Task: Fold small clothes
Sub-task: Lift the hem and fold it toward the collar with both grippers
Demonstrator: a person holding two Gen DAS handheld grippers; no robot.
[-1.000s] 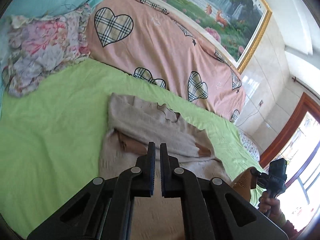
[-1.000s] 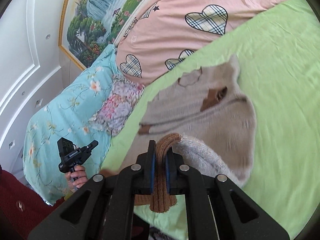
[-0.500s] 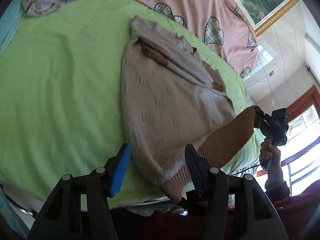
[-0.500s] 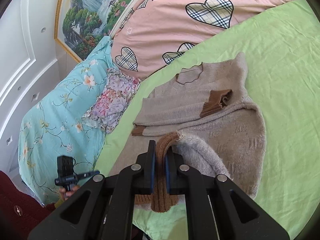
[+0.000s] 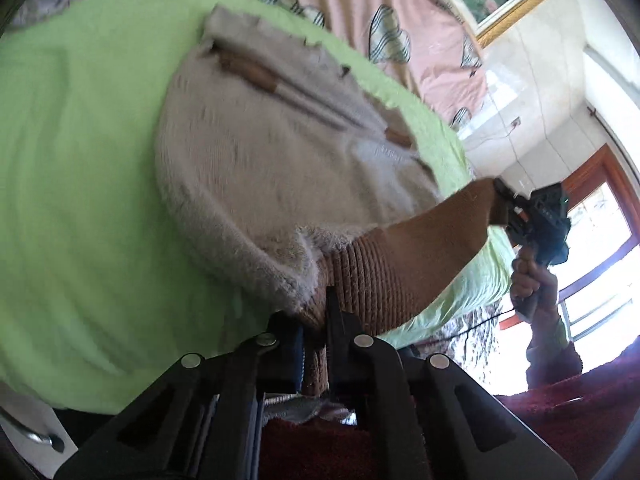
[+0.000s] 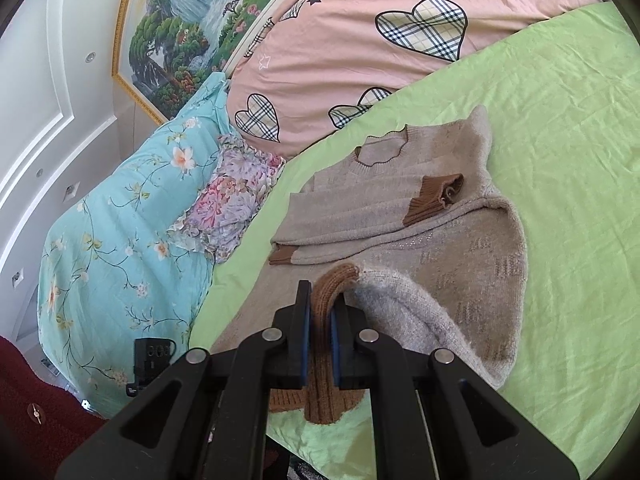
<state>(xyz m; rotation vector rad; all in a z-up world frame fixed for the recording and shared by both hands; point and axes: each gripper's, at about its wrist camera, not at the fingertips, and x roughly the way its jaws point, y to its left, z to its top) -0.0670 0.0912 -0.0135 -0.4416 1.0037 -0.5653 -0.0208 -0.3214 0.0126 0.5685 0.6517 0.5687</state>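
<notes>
A beige knit sweater point(image 6: 452, 248) with brown ribbed hem and cuffs lies on the green bed sheet point(image 6: 568, 128), its sleeves folded across the chest. My left gripper point(image 5: 316, 316) is shut on the brown hem point(image 5: 368, 280) at one bottom corner. My right gripper point(image 6: 320, 312) is shut on the brown hem point(image 6: 332, 280) at the other bottom corner; it also shows in the left wrist view point(image 5: 532, 216). The hem is stretched and lifted between the two grippers. The left wrist view is blurred.
A pink quilt with plaid hearts point(image 6: 360, 48) lies along the far side of the bed. A turquoise floral quilt point(image 6: 120, 216) and a floral cloth point(image 6: 228, 200) are at the left. A framed landscape painting point(image 6: 180, 40) hangs behind. A window point(image 5: 600, 240) is beyond the bed.
My left gripper opened, dropped to the sweater's bottom corner and closed on the brown hem. The right gripper kept its hold on the hem and lifted a little.
</notes>
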